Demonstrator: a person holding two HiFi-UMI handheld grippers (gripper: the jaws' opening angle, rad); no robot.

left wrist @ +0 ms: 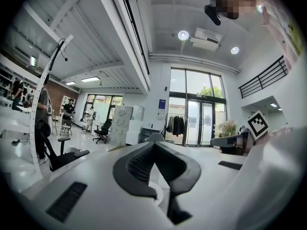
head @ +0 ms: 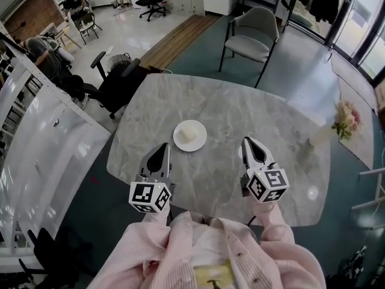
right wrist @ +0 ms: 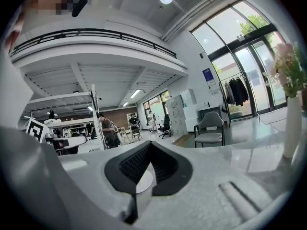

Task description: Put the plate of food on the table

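Observation:
A white plate (head: 190, 135) with a pale lump of food sits on the grey marble table (head: 264, 113), near its middle. My left gripper (head: 163, 147) hovers just short of the plate on its near-left side, jaws shut and empty. My right gripper (head: 248, 141) is to the plate's right, also shut with nothing held. In the left gripper view the left gripper (left wrist: 154, 144) shows closed tips, and a sliver of the plate (left wrist: 156, 191) shows below them. In the right gripper view the plate (right wrist: 143, 181) peeks out under the shut right gripper (right wrist: 149, 144).
A vase of pale flowers (head: 344, 120) stands at the table's right edge. A grey armchair (head: 252, 38) is beyond the far edge and a black office chair (head: 117, 80) is at the far left corner. A white partition (head: 42, 137) runs along the left.

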